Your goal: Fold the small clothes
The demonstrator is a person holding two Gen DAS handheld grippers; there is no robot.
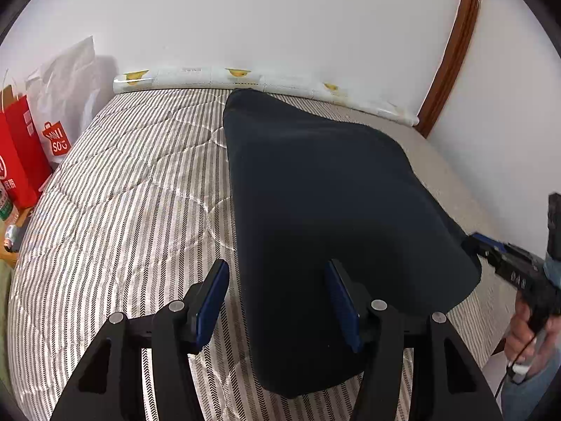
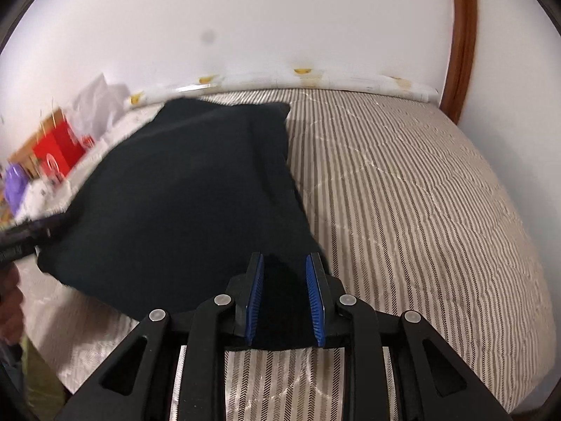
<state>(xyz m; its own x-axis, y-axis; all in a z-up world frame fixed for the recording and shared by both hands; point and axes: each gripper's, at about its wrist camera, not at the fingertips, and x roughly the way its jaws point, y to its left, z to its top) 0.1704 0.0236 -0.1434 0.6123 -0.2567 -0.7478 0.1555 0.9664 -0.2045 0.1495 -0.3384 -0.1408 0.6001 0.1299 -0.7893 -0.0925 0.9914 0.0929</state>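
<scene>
A dark navy garment point(image 1: 315, 193) point(image 2: 182, 193) is spread over the striped quilt point(image 1: 122, 193) point(image 2: 420, 193), with its near edge lifted. My right gripper point(image 2: 284, 256) is shut on a bunched corner of it, the cloth filling the gap between the blue pads. In the left wrist view that gripper point(image 1: 473, 242) pinches the garment's right corner. My left gripper point(image 1: 277, 263) stands open and wide. The garment's left edge lies between its fingers, and the left pad point(image 1: 210, 301) is clear of the cloth. In the blurred right wrist view, the left gripper point(image 2: 52, 221) sits at the garment's left corner.
Red paper bags point(image 1: 21, 154) and a white plastic bag point(image 1: 66, 80) stand at the bed's left side. A white roll with yellow marks point(image 1: 210, 77) lies along the wall. A wooden frame point(image 1: 452, 45) rises at the right. A person's hand point(image 1: 526, 326) holds the right gripper.
</scene>
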